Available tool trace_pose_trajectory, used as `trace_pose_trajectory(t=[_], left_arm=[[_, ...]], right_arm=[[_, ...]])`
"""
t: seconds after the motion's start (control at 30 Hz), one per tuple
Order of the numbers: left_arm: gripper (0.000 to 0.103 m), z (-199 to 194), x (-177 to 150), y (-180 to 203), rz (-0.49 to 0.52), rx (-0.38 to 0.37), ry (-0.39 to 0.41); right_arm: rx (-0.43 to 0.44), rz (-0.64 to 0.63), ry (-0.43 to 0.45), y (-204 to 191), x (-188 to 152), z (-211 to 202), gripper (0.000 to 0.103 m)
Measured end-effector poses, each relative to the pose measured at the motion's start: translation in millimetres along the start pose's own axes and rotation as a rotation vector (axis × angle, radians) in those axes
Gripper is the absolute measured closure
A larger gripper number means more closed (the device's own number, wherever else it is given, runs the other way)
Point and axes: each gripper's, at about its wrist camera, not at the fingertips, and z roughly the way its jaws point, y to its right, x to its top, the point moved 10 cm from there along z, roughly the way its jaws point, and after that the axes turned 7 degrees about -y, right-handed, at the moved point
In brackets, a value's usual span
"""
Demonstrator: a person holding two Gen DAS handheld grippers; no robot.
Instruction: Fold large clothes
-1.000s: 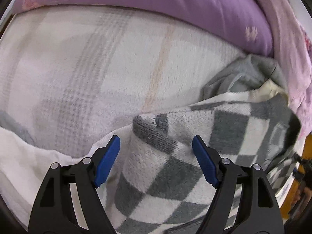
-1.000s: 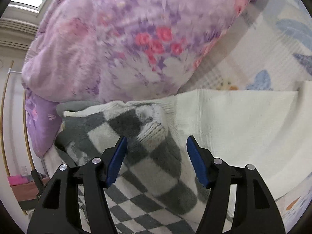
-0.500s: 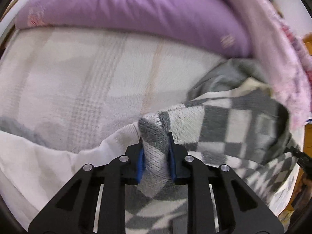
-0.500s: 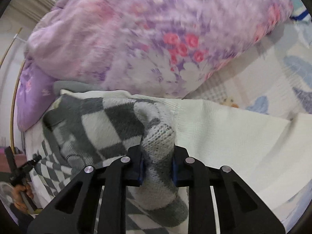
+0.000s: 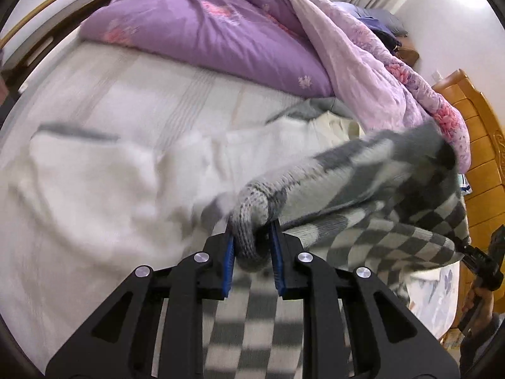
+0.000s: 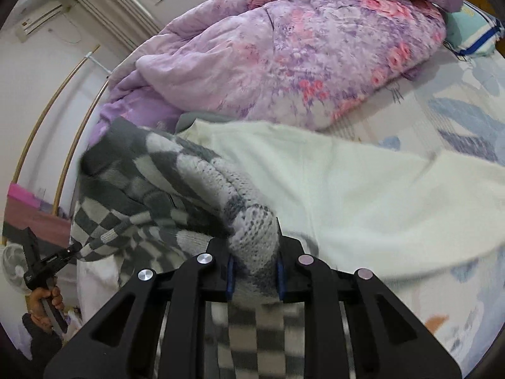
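Both grippers, left (image 5: 252, 252) and right (image 6: 254, 268), clamp the checkered sweater (image 5: 372, 195).

No text, label, brand or number in either view is sharp enough to read.

Purple quilt (image 5: 221, 31) heaped along the far side, cream blanket (image 6: 394, 195) flat and open nearer

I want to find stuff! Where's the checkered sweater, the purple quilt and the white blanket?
checkered sweater (image 5: 372, 173), left wrist view, lifted knit body.
purple quilt (image 5: 202, 31), left wrist view, plain top.
white blanket (image 6: 363, 189), right wrist view, flat middle.
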Motion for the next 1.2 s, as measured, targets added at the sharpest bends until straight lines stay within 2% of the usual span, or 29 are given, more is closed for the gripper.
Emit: trace_pose_trajectory(t=[0.07,0.13,0.2,0.23,0.3,0.37,0.43,0.5,0.57,0.63,0.67,0.7,0.77,0.87,0.9,0.93,1.0,1.03,1.07,1.13,1.17,1.2], left_arm=[[0.085,-9.5,-28.4,-10.3,-0.016,0.010,-0.016],[0.097,-17.0,-51.9,-26.2,-0.038,0.056,-0.027],[0.097,-21.8,-80.5,-38.1,-0.102,-0.024,-0.054],[0.097,-20.5,-89.7,-39.8,-0.110,-0.025,-0.065],[0.097,-12.1,-122.3,-45.3,-0.086,0.026,-0.115],[0.096,-4.5,-147.0,-51.0,-0.122,0.020,-0.146],[0.096,4.4,-167.8,-59.1,-0.162,0.036,-0.165],[0.096,14.5,-187.8,-68.0,-0.200,0.038,-0.200],[0.096,23.1,-204.6,-74.1,-0.229,0.020,-0.231],[0.096,26.8,-217.6,-78.8,-0.250,-0.002,-0.242],[0.096,27.8,-222.0,-81.5,-0.286,-0.027,-0.251],[0.095,28.7,-226.9,-82.0,-0.349,-0.086,-0.254],[0.077,27.6,-235.9,-84.4,-0.418,-0.120,-0.253],[0.059,21.8,-250.2,-77.7,-0.483,-0.179,-0.244],[0.056,19.9,-256.4,-74.4,-0.507,-0.210,-0.241],[0.056,18.1,-258.0,-71.9,-0.523,-0.237,-0.234],[0.050,13.5,-262.7,-64.7,-0.568,-0.327,-0.206],[0.040,11.6,-264.7,-61.1,-0.586,-0.370,-0.199],[0.037,11.5,-268.0,-57.1,-0.597,-0.394,-0.204],[0.036,12.8,-264.1,-47.1,-0.597,-0.418,-0.188],[0.036,11.6,-262.2,-41.6,-0.614,-0.462,-0.184],[0.034,11.8,-260.8,-37.6,-0.627,-0.494,-0.185]], right_arm=[[0.013,0.021,-0.009,5.3,-28.0,-16.0,0.086],[0.010,0.043,-0.024,11.9,-53.8,-25.7,0.086],[0.025,0.070,-0.055,16.9,-83.4,-32.1,0.085],[0.026,0.088,-0.076,21.0,-100.5,-31.7,0.085],[0.017,0.105,-0.107,27.5,-129.8,-30.0,0.085],[0.000,0.151,-0.129,41.3,-158.4,-24.7,0.085],[0.021,0.221,-0.151,54.8,-182.0,-19.0,0.085],[-0.018,0.209,-0.174,65.8,-203.9,-12.0,0.085],[-0.014,0.229,-0.216,72.9,-222.3,-2.5,0.085],[-0.014,0.239,-0.199,77.6,-228.6,0.7,0.085],[-0.014,0.234,-0.190,77.6,-228.2,1.4,0.085],[-0.006,0.241,-0.191,76.3,-228.8,2.9,0.084],[0.006,0.256,-0.206,74.4,-231.8,2.4,0.080],[-0.016,0.273,-0.233,75.1,-245.5,-3.0,0.072],[-0.029,0.290,-0.239,77.0,-252.0,-7.3,0.067],[-0.040,0.314,-0.238,80.0,-258.3,-12.4,0.057],[-0.034,0.373,-0.232,84.7,-268.3,-20.8,0.049],[-0.008,0.413,-0.227,85.9,-274.2,-25.6,0.047],[0.023,0.457,-0.218,87.3,-279.8,-29.8,0.045],[0.110,0.545,-0.184,88.6,-286.7,-37.0,0.040],[0.155,0.584,-0.179,87.1,-290.0,-37.5,0.039],[0.242,0.658,-0.165,86.1,-293.4,-36.4,0.039]])
